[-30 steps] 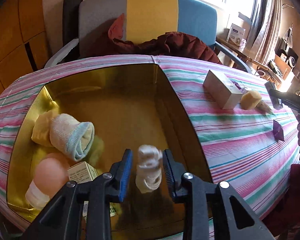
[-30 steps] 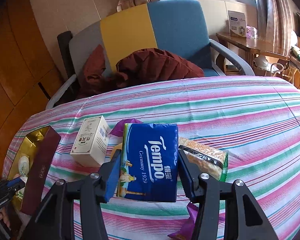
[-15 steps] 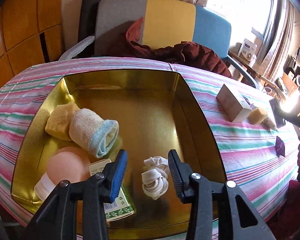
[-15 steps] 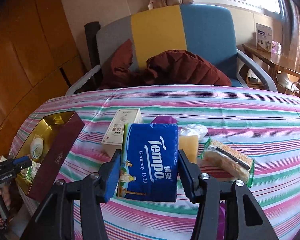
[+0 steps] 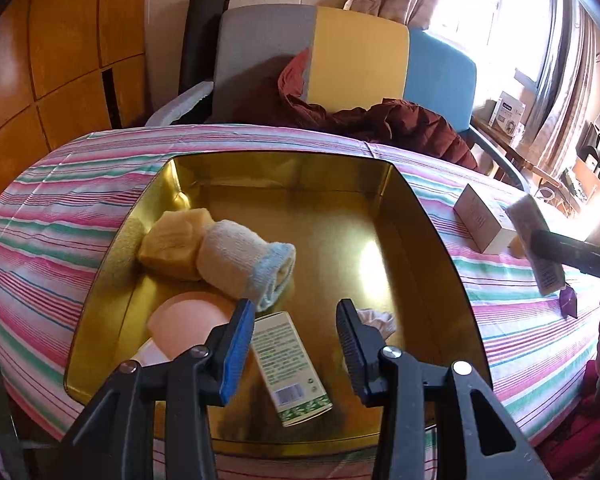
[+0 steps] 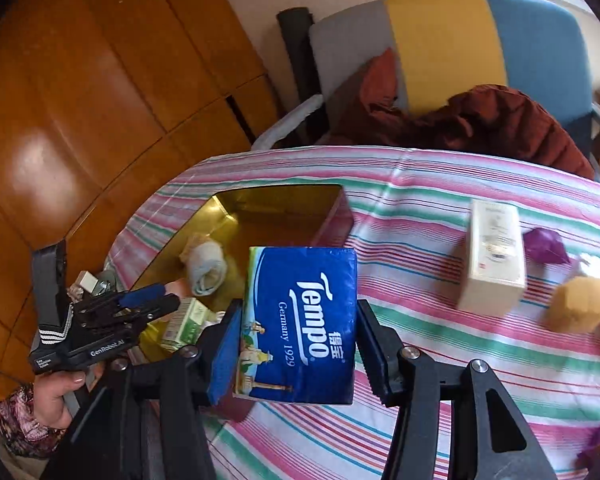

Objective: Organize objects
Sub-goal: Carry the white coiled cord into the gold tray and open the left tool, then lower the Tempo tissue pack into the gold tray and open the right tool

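Observation:
A gold tin box (image 5: 424, 216) lies open on the striped table; it also shows in the right wrist view (image 6: 236, 204). Inside it lie a rolled sock (image 5: 244, 260), a yellow sponge (image 5: 172, 240), a peach ball (image 5: 188, 324), a green-and-white carton (image 5: 288, 364) and a white sock bundle (image 5: 374, 318). My left gripper (image 5: 296, 344) is open and empty above the box's near end. My right gripper (image 6: 298, 344) is shut on a blue Tempo tissue pack (image 6: 300, 324), held above the table just right of the box.
On the cloth right of the box lie a white carton (image 6: 494, 256), a purple wrapper (image 6: 546, 246) and a yellow sponge block (image 6: 580, 304). A chair (image 5: 340, 60) with a dark red jacket (image 5: 400, 124) stands behind the table. Wooden panels stand to the left.
My left gripper let go of the white sock bundle in the box, opened wider and drew back. My right gripper carried the tissue pack left, towards the box.

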A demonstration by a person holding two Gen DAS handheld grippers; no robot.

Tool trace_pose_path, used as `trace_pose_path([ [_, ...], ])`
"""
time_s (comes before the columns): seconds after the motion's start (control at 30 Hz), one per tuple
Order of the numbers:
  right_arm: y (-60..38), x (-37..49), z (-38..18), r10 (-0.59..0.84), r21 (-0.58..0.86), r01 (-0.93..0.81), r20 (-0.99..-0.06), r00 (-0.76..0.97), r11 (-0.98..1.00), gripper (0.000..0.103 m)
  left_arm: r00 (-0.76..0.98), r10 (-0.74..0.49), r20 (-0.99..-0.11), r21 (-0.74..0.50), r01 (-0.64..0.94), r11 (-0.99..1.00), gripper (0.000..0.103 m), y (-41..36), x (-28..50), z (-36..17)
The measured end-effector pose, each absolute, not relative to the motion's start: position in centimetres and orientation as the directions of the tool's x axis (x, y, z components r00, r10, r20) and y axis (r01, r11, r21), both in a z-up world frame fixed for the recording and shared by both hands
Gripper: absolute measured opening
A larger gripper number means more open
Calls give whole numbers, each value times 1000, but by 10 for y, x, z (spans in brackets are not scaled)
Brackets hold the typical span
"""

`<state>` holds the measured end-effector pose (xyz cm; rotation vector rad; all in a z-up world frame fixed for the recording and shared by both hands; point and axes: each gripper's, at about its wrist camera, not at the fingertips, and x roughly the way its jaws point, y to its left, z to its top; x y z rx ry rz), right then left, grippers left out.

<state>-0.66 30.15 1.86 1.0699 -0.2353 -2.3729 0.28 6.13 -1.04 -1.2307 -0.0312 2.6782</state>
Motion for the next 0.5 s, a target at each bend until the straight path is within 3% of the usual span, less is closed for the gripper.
trace_pose_path([
  [0.17,240,-17,16,-511,277,463,-684,-520,-842,55,-641,175,-747,-111,-139,-984,43,47,5,-11],
  [0.5,183,-62,-10,-366,130,435,-773,-518,-891,57,-646,169,-744,-118,-121,-986,43,36,2,-8],
])
